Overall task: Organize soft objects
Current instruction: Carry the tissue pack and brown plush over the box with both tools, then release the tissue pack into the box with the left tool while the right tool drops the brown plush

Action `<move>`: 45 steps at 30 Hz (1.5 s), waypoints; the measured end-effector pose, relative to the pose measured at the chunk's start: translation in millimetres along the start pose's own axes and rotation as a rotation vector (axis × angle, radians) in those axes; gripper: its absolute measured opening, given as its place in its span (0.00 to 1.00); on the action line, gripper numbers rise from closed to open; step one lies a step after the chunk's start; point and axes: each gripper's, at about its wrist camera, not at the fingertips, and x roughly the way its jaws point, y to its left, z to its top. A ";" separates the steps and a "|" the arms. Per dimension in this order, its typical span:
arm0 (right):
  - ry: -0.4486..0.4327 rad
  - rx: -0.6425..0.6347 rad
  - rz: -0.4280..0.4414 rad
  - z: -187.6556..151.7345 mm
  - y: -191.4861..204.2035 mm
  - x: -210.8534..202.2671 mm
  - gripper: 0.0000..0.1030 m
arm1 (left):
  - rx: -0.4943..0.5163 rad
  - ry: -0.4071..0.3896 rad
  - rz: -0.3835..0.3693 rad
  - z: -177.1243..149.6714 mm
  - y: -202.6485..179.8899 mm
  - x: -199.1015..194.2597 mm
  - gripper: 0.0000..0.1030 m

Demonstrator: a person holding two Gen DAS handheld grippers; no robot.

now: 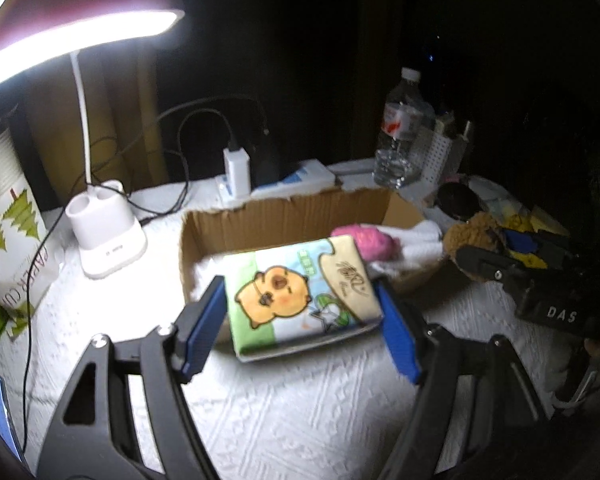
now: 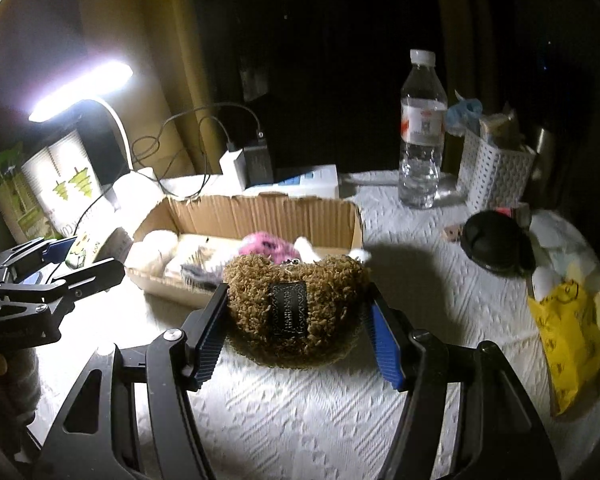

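My left gripper [image 1: 300, 316] is shut on a tissue pack [image 1: 300, 292] printed with an orange cartoon animal, held over the near edge of a shallow cardboard box [image 1: 276, 216]. A pink plush [image 1: 374, 240] and white soft things lie in the box. My right gripper [image 2: 296, 328] is shut on a brown fuzzy pouch [image 2: 296, 308] with a black label, just in front of the box [image 2: 260, 212]. The pink plush [image 2: 268, 246] and white plush [image 2: 156, 250] show in the right wrist view. The left gripper [image 2: 60, 264] also shows there at the left, the right gripper [image 1: 500, 264] at the right of the left wrist view.
A lit white desk lamp [image 1: 108, 240] stands left of the box. A paper cup bag [image 1: 8, 240], a charger with cables [image 1: 236, 172], a water bottle [image 2: 422, 128], a white basket [image 2: 496, 176], a black lid [image 2: 492, 246] and a yellow bag [image 2: 568, 328] sit on the white cloth.
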 end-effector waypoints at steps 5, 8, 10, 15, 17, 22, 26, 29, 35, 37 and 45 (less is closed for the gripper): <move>-0.001 0.002 0.003 11.3 -0.4 9.9 0.65 | -0.007 -0.021 0.014 14.8 10.8 5.2 0.71; 0.014 0.004 0.011 17.0 -0.8 19.5 0.65 | -0.009 -0.030 0.015 24.1 15.8 11.2 0.71; 0.019 0.006 0.014 22.1 -1.7 26.4 0.65 | -0.007 -0.039 0.012 29.7 18.7 15.8 0.71; 0.027 0.005 0.012 33.3 -6.5 46.7 0.65 | -0.010 -0.032 0.021 39.5 24.7 37.3 0.71; 0.030 0.011 0.013 36.5 -9.5 55.2 0.65 | -0.017 -0.031 0.025 42.1 27.6 47.4 0.71; 0.039 0.023 0.017 41.9 -16.8 79.4 0.65 | -0.041 0.009 0.035 41.1 31.4 83.9 0.71; 0.059 0.037 0.026 40.1 -22.3 98.4 0.65 | -0.049 0.055 0.046 33.5 31.5 107.3 0.72; 0.064 0.040 0.032 39.2 -24.1 106.1 0.65 | -0.064 0.073 0.058 31.9 34.4 114.2 0.72; 0.068 0.052 0.045 38.7 -26.7 111.1 0.70 | -0.067 0.071 0.080 30.7 33.7 113.6 0.81; 0.067 0.052 0.048 39.3 -25.1 110.5 0.74 | -0.072 0.036 0.084 31.5 33.8 105.3 0.89; 0.020 0.051 0.034 45.0 -19.2 86.5 0.80 | -0.084 -0.030 0.084 34.5 36.3 70.0 0.92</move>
